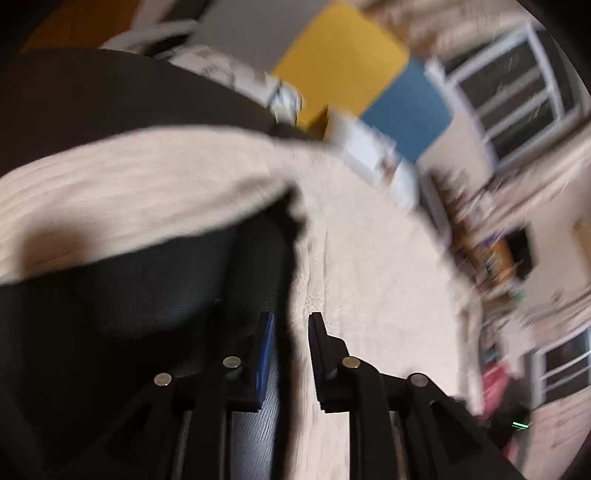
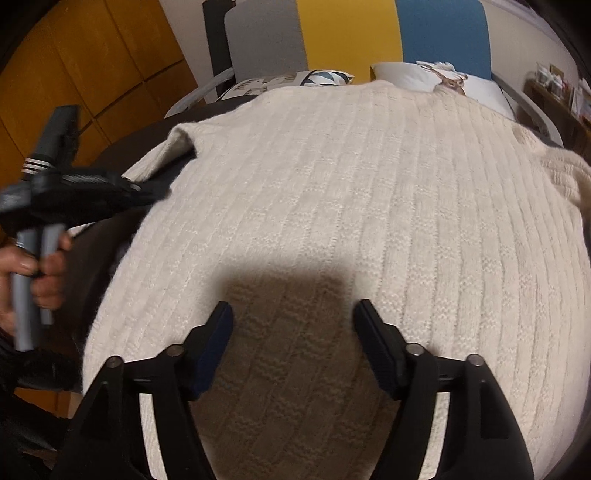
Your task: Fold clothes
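Observation:
A cream ribbed knit sweater [image 2: 351,192] lies spread flat on a dark surface [image 2: 96,236]. My right gripper [image 2: 293,314] hovers over the sweater's lower middle, jaws wide open with nothing between them, and casts a shadow on the knit. In the blurred left wrist view, my left gripper [image 1: 293,326] is open with a narrow gap, over the line where the sweater [image 1: 369,258] meets the dark surface [image 1: 147,295]. A sleeve [image 1: 129,192] stretches across above it. The right wrist view shows the left gripper [image 2: 110,192], held by a hand [image 2: 48,269], at the sweater's left edge below the sleeve [image 2: 177,140].
Two pillows [image 2: 436,79] lie beyond the sweater against grey, yellow and blue wall panels [image 2: 347,33]. Wooden cupboard doors [image 2: 92,66] stand at the left. A cluttered shelf [image 2: 557,92] is at the right, and windows [image 1: 513,96] show in the left wrist view.

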Available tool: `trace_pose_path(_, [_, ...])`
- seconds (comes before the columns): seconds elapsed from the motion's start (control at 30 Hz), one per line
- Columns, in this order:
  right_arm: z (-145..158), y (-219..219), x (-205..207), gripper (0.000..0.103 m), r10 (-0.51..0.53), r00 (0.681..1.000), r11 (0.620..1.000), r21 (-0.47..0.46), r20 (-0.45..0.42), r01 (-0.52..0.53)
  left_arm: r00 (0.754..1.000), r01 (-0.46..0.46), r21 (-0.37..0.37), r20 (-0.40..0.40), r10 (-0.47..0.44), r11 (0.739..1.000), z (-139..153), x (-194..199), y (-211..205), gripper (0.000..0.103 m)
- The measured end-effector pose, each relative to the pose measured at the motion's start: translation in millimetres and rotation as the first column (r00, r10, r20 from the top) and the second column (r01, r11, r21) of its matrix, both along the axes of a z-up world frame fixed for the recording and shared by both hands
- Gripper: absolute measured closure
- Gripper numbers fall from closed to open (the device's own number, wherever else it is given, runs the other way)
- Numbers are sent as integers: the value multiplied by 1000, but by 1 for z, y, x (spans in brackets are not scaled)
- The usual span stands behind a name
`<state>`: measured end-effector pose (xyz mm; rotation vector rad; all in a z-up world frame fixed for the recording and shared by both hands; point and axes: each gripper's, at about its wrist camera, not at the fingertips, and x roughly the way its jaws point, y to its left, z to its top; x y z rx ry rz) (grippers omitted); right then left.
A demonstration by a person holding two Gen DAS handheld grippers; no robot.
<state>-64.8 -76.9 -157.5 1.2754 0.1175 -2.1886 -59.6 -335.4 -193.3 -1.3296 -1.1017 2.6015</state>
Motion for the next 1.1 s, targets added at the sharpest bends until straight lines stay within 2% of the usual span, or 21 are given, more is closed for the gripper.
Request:
trace_pose_path(0.1, [-1, -3, 2, 21, 8, 1000, 1000, 5, -8, -8, 987, -158, 26, -30, 159, 987, 11, 68, -61, 78])
trace_pose_path(0.2, [0, -10, 1, 20, 21, 1000, 999, 38, -7, -21, 938, -347, 3, 21, 346, 938, 8, 130, -137, 77])
trace_pose_path(0.27, [5, -11, -2, 20, 26, 1000, 999, 27, 10, -27, 900, -432, 7, 60, 431, 902, 3, 163, -181, 76])
trace_pose_path(0.33, [12, -13, -6, 20, 34, 999, 999, 7, 15, -34, 878, -475, 23, 84, 472, 880, -3, 174, -211, 76])
trace_pose_path(0.43, [23, -23, -10, 20, 47, 999, 999, -22, 10, -47, 880, -474, 89, 88, 467, 876, -12, 164, -231, 75])
trace_pose_path(0.53, [33, -38, -15, 20, 60, 998, 996, -59, 15, -60, 882, -468, 114, 116, 456, 876, -25, 143, -239, 75])
trace_pose_path(0.7, [45, -69, -18, 20, 98, 995, 992, -77, 1, -98, 879, -467, 101, 160, 449, 879, -42, 130, -241, 75])
trace_pose_path(0.9, [49, -105, -26, 20, 145, 989, 986, -83, -4, -145, 889, -451, 113, 148, 434, 885, -40, 119, -238, 75])
trace_pose_path(0.97, [49, -117, -30, 20, 157, 988, 984, -80, -6, -157, 891, -443, 78, 149, 429, 893, -39, 107, -231, 75])
trace_pose_path(1.03, [49, -126, -34, 20, 165, 986, 983, -84, -6, -164, 894, -424, -34, 144, 424, 905, -33, 96, -220, 76])
trace_pose_path(1.07, [49, -130, -35, 20, 168, 986, 982, -89, -4, -168, 894, -415, -92, 144, 424, 905, -31, 92, -215, 80])
trace_pose_path(1.1, [49, -134, -36, 20, 170, 985, 981, -92, -4, -170, 894, -404, -150, 145, 424, 902, -28, 88, -210, 95])
